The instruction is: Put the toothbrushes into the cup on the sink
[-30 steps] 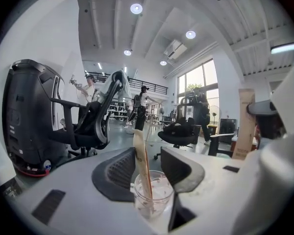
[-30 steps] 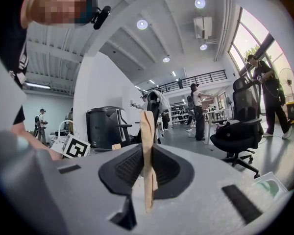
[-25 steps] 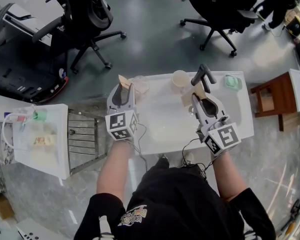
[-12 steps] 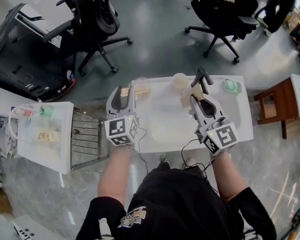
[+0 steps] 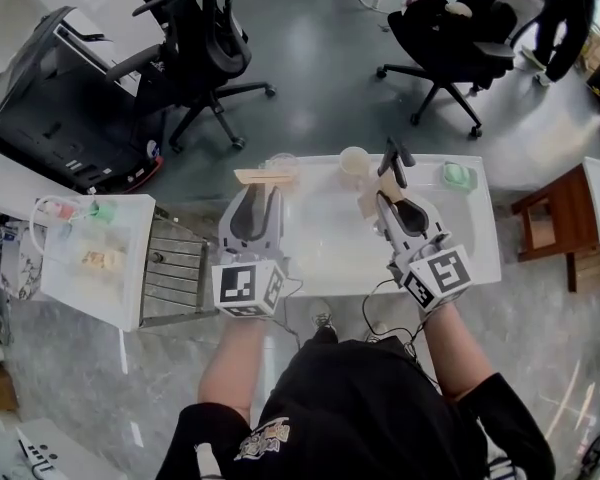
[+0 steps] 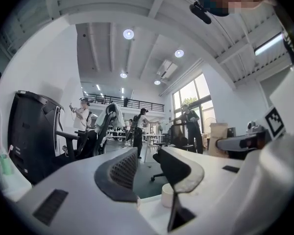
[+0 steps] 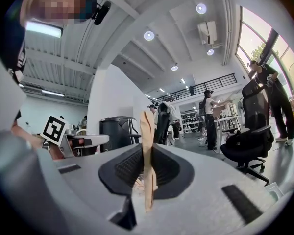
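Carrying a tan wooden toothbrush (image 7: pixel 148 131) toward the cup is judged to be the step in hand. The right tongs (image 7: pixel 148 166) are clamping this toothbrush. Its flat handle is standing upright between the two ribbed pads, and its upper end is rising above the jaw tips. In the head view the right tongs are hovering over the right part of the white sink worktop (image 5: pixel 468 253) and pointing toward its far edge.

The cream-coloured round cup (image 5: pixel 355 160) is standing upright at the far edge of the sink, just left of the dark tap (image 5: pixel 396 155). It is sitting ahead and slightly left of the right tongs, and the toothbrush is not yet hanging over its mouth.

The left tongs (image 6: pixel 147 169) are standing open, with nothing between the pads. In the head view a tan bar-shaped piece (image 5: pixel 263 176) is lying crosswise just beyond their tips, beside a clear plastic cup (image 5: pixel 283 163). Whether it is touching the tongs or resting on that cup cannot be told.

The next move is calling for a short advance of the right tongs toward the far left, until the toothbrush is hanging above the cup mouth. A tilt is then sending one end in first, before release. The tap is crowding the cup, so the approach is demanding clearance on that side.
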Available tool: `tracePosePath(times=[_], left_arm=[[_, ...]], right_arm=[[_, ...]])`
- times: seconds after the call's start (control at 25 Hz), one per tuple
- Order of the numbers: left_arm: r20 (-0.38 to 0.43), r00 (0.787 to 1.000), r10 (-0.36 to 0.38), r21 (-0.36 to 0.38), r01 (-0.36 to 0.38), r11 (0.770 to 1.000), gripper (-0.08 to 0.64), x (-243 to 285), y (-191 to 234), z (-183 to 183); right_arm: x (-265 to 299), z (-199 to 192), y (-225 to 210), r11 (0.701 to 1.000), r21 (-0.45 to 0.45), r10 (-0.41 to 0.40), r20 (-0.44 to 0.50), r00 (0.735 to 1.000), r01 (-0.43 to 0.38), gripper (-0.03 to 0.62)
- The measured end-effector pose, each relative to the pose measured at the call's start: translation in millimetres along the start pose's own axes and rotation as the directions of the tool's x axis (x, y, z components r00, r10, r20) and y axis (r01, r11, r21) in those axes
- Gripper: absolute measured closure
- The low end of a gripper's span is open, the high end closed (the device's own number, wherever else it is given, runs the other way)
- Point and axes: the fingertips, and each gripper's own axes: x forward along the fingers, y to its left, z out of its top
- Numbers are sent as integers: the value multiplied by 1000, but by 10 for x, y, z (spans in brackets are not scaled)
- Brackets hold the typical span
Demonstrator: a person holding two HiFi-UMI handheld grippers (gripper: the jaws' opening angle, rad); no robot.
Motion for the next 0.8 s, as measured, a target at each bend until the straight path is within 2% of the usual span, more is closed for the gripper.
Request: tracePosePath(times=[0.12,0.32,0.6,0.8], left_arm=[[10,1000,-18,-13,18,1000,445,-164,-242,91],[18,999,-49,-38,50,998,531,-411,-640,162],[-20,988,-152,-23,152,988,545,-682,-1291,67],[-38,988,-147,-22,146,989,545,-870,-1443,17]], right_arm=[[-124,62,26,1000,-10,24,5,1000,-24,541],[-366,123,60,998,-23,52,11,999,-52,541],[-600,83,97,995,-17,98,6,995,-98,541],[-655,24,174,992,-3,129,4,992,-129,541]])
